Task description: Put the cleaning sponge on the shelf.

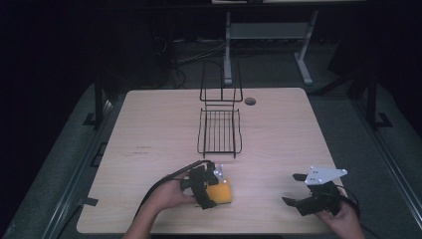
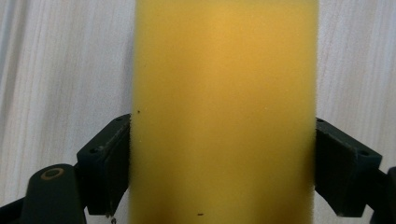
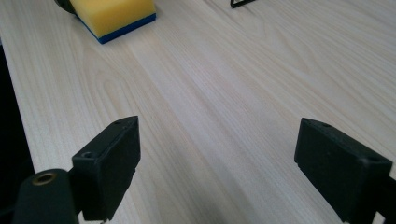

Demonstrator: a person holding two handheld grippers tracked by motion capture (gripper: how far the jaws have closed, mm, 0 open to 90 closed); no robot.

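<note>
Spanning the scene, the table carries a wire rack at mid-far centre. At the near edge the left gripper grasps a yellow sponge with a blue underside, both jaws pressed to its sides. The right gripper, near right, hangs unclenched, jaws wide apart over bare wood.

Sponge: near-centre of table, between left gripper's jaws.
Wire rack: beyond the sponge.
Right gripper: near right.

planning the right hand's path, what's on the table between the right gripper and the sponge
Nothing: bare table runs from the open right gripper to the sponge in the right gripper view.
</note>
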